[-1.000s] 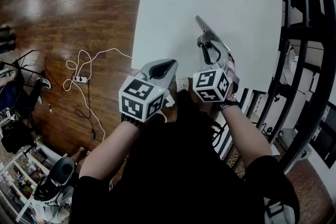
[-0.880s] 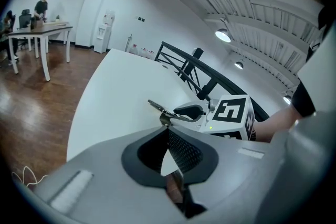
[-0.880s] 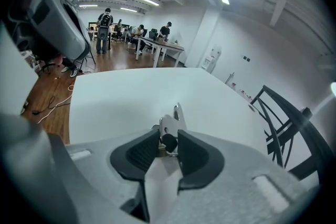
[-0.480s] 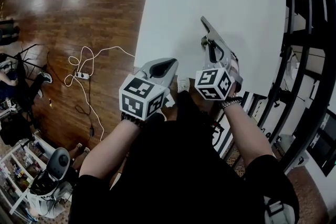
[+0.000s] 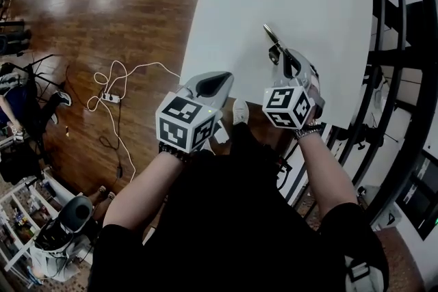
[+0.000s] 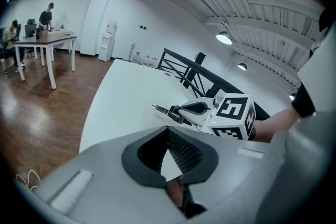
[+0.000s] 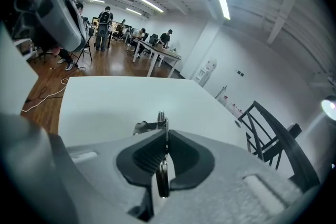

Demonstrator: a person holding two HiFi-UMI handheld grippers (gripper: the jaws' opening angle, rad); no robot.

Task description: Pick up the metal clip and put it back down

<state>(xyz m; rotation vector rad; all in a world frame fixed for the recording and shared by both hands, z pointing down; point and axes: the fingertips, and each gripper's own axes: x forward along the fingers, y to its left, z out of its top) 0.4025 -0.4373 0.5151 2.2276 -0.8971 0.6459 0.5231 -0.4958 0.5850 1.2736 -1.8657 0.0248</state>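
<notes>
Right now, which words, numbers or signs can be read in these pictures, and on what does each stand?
No text can be read.
Left cube, right cube: only black-and-white square patterns, no letters.
Clip: no print visible.
Small marks on the far wall: too small to read.

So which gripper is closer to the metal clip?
Right. The right gripper has just been closing its jaws and now clamps the metal clip between them. The left gripper sits off to the clip's left, not touching it.
</notes>
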